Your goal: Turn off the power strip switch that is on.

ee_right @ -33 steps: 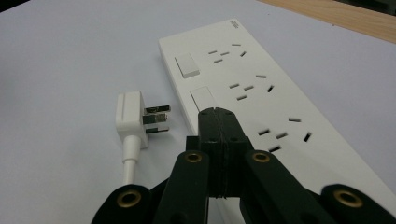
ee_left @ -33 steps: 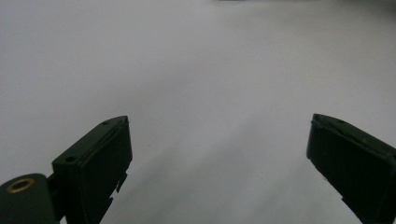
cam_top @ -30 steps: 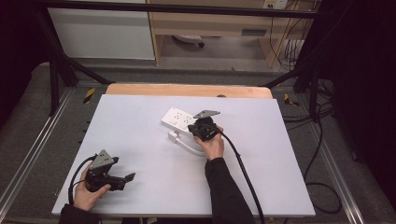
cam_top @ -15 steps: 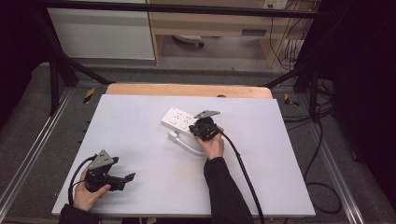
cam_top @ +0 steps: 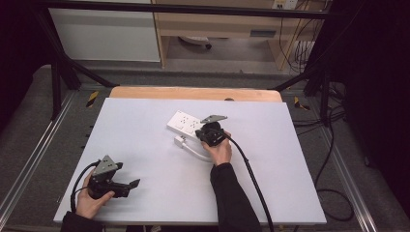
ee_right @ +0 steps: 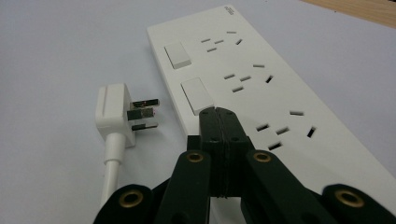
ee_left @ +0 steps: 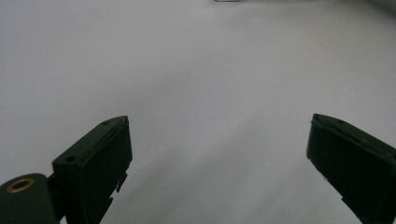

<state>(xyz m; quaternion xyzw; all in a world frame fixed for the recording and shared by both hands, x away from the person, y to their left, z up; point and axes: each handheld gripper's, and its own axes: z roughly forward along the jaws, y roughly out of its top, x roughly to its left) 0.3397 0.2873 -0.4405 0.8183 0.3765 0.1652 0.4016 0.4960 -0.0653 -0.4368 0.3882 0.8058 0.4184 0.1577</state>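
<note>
Right gripper (ee_right: pixel 219 114) is clenched with nothing between the jaws, tips resting at the near rocker switch (ee_right: pixel 196 95) of the white power strip (ee_right: pixel 261 88). The white plug (ee_right: pixel 116 114) lies just left of the fingertips (prongs facing the strip). Left gripper (ee_left: pixel 217 154) is released, jaws wide over bare table (ee_left: pixel 196 70).

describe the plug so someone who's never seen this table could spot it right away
On the white table top, look near the middle for the flat white rectangular plastic power strip with two rocker switches. Just beside its long switch side lies the white plastic three-pin plug on a thick white cable, unplugged. Its bare metal pins point toward the strip, next to the shut right claw.
</note>
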